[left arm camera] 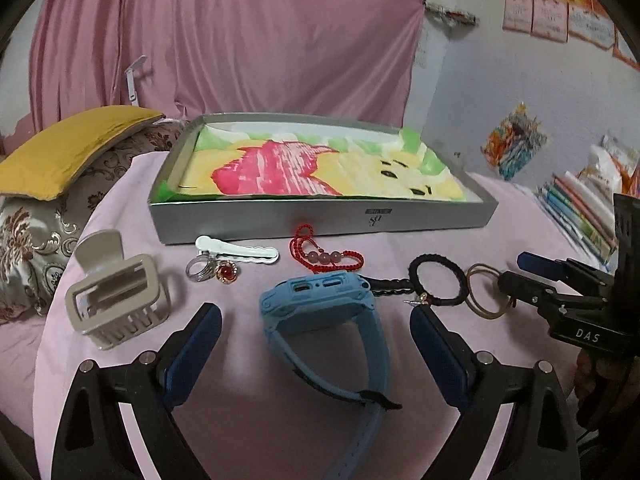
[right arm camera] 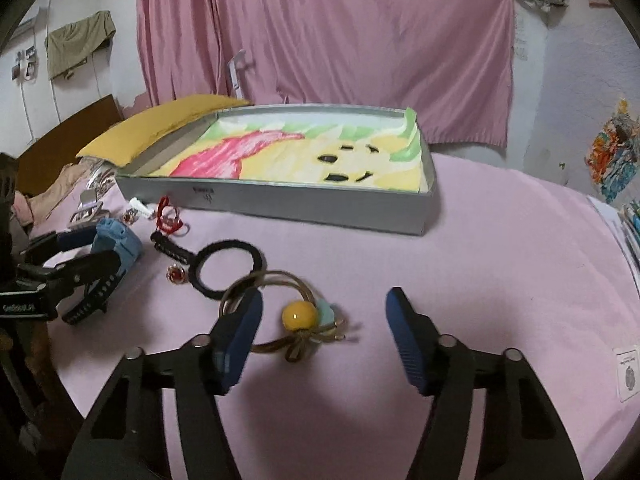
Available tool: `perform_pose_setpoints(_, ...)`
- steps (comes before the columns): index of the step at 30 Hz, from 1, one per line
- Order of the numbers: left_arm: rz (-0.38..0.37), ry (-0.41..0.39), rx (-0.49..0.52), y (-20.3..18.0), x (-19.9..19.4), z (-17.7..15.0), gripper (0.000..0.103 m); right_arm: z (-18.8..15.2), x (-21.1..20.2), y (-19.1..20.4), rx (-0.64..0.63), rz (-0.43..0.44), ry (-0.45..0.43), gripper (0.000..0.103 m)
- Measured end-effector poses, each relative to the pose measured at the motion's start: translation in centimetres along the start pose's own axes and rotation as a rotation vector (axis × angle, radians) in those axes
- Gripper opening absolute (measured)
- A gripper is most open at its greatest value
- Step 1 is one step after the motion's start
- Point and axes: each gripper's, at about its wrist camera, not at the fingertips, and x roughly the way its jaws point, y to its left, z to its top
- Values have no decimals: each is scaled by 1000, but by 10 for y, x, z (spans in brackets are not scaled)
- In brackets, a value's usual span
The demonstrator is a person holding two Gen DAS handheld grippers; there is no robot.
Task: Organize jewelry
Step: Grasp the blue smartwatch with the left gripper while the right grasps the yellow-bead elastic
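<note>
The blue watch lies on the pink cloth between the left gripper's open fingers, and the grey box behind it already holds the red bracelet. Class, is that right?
Not quite. The blue watch does lie between the open left gripper fingers, but the red bracelet lies on the pink cloth in front of the grey box, not inside it. The left wrist view shows this.

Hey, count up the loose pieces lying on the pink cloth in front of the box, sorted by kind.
Hair clips: 2 (claw clip, flat clip)
Rings: 2
Hair ties: 2 (black, yellow-bead)
Watch: 1
Red bracelet: 1
Small red gem: 1
Total: 9
</note>
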Motion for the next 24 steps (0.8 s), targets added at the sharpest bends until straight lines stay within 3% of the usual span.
perform_pose_setpoints(6, 17, 14, 0, 1, 6, 10, 93, 0, 8, 3, -26, 18, 35, 48)
perform_pose_setpoints(9, 6, 26, -8, 2, 12, 12, 82, -3, 9, 5, -30, 3, 34, 37)
perform_pose_setpoints(13, -9, 77, -1, 2, 23, 12, 74, -5, 6, 6, -37, 2, 30, 36)
perform_pose_setpoints(19, 0, 68, 11, 0, 23, 12, 65, -7, 6, 9, -54, -3, 22, 36)
perform_pose_setpoints(21, -10, 63, 13, 1, 22, 11, 58, -8, 5, 11, -67, 5, 14, 29)
perform_pose_setpoints(24, -14, 56, 26, -1, 22, 10, 58, -8, 4, 14, -89, 4, 9, 26)
